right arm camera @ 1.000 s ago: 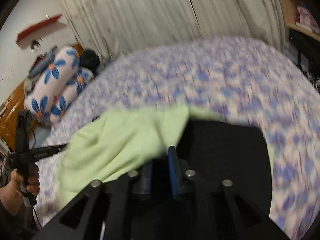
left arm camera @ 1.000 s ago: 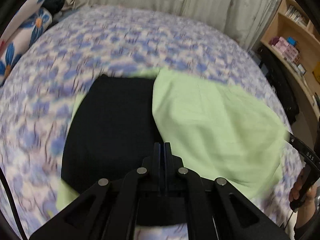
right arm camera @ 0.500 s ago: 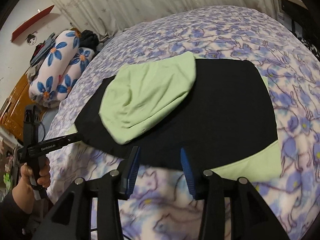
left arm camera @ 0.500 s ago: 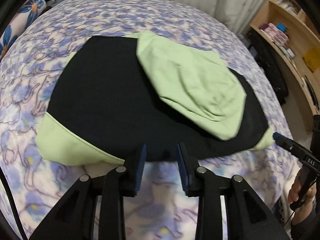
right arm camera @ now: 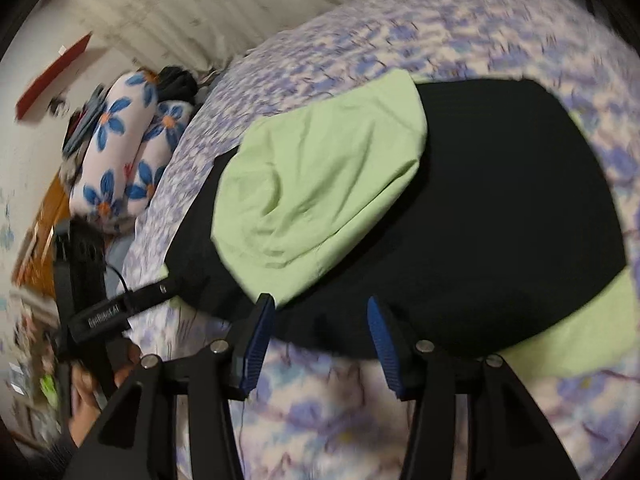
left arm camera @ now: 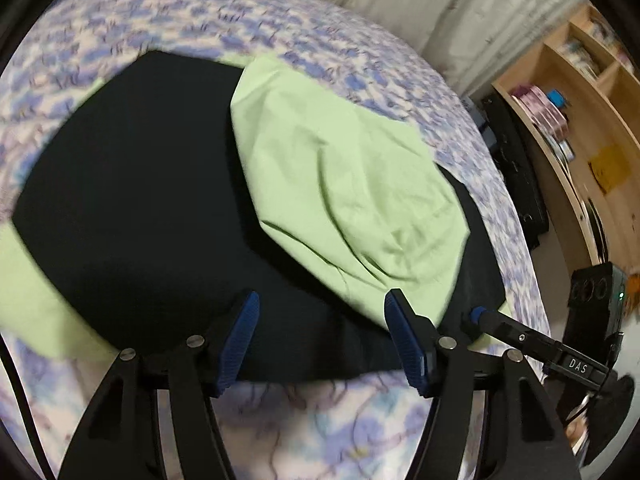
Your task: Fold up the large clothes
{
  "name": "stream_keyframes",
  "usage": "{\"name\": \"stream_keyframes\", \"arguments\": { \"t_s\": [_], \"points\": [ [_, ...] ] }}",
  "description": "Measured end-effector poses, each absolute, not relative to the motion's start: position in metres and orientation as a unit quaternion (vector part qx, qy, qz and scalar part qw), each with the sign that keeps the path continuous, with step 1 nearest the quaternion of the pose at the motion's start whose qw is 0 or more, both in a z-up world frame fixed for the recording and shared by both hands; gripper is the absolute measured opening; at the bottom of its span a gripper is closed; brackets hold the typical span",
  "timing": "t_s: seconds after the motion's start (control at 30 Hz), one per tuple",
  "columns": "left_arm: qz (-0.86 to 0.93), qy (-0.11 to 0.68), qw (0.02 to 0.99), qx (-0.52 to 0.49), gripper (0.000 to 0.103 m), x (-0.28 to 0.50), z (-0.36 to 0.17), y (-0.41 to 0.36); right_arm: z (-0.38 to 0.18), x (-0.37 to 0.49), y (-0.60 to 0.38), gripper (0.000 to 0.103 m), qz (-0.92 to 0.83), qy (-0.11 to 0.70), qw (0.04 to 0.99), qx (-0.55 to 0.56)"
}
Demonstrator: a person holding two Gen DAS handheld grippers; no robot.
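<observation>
A large garment lies spread on the bed, black in the body with light green parts. A green flap is folded over the black. My left gripper hovers at the near hem, its jaws opening; black cloth shows in the gap between the blue pads, which do not press on it. My right gripper stands the same way at the hem near the flap, jaws opening, pads clear of the cloth. Each gripper shows in the other's view, at a near corner of the garment.
A bedsheet with blue flowers covers the bed. Flowered pillows are piled at the far left. Wooden shelves stand to the right of the bed, and a pale curtain hangs behind it.
Both grippers have gone from shut to open and sunk toward the garment's near hem. The green flap, in motion a second ago, now lies on the black part.
</observation>
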State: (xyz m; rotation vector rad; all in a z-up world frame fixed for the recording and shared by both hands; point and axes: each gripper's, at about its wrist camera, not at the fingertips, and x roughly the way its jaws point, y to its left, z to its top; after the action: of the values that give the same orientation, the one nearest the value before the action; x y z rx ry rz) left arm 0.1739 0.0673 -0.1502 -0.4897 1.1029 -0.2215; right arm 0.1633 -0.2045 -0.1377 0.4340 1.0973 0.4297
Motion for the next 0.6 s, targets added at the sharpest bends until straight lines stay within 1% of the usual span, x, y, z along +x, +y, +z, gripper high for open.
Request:
{"name": "stream_keyframes", "arguments": {
  "t_s": [0.13, 0.17, 0.2, 0.27, 0.3, 0.33, 0.37, 0.5, 0.6],
  "points": [
    [-0.097, 0.509, 0.817, -0.253, 0.062, 0.192, -0.169, 0.068, -0.158, 0.188, -0.205, 0.049, 0.191, 0.516, 0.801, 0.235],
    [-0.096, 0.504, 0.819, -0.255, 0.061, 0.195, -0.172, 0.067, -0.163, 0.193, -0.205, 0.049, 0.188, 0.516, 0.800, 0.243],
    [-0.094, 0.499, 0.821, -0.262, 0.056, 0.198, -0.174, 0.066, -0.165, 0.197, -0.204, 0.049, 0.187, 0.515, 0.798, 0.249],
    [-0.109, 0.497, 0.812, -0.286, 0.016, 0.205, -0.178, 0.061, -0.168, 0.202, -0.202, 0.048, 0.191, 0.506, 0.801, 0.256],
    [-0.110, 0.499, 0.808, -0.293, 0.015, 0.207, -0.179, 0.059, -0.167, 0.202, -0.199, 0.045, 0.194, 0.500, 0.807, 0.249],
    [-0.102, 0.496, 0.813, -0.288, 0.012, 0.207, -0.176, 0.056, -0.164, 0.200, -0.195, 0.019, 0.199, 0.492, 0.814, 0.237],
    [-0.094, 0.494, 0.821, -0.271, 0.008, 0.206, -0.171, 0.052, -0.160, 0.195, -0.191, 0.011, 0.199, 0.484, 0.821, 0.229],
    [-0.072, 0.482, 0.848, -0.207, 0.006, 0.191, -0.147, 0.045, -0.153, 0.169, -0.193, 0.008, 0.210, 0.458, 0.822, 0.266],
    [-0.049, 0.496, 0.848, -0.181, 0.006, 0.179, -0.158, 0.049, -0.180, 0.158, -0.192, 0.006, 0.182, 0.487, 0.815, 0.256]
  ]
}}
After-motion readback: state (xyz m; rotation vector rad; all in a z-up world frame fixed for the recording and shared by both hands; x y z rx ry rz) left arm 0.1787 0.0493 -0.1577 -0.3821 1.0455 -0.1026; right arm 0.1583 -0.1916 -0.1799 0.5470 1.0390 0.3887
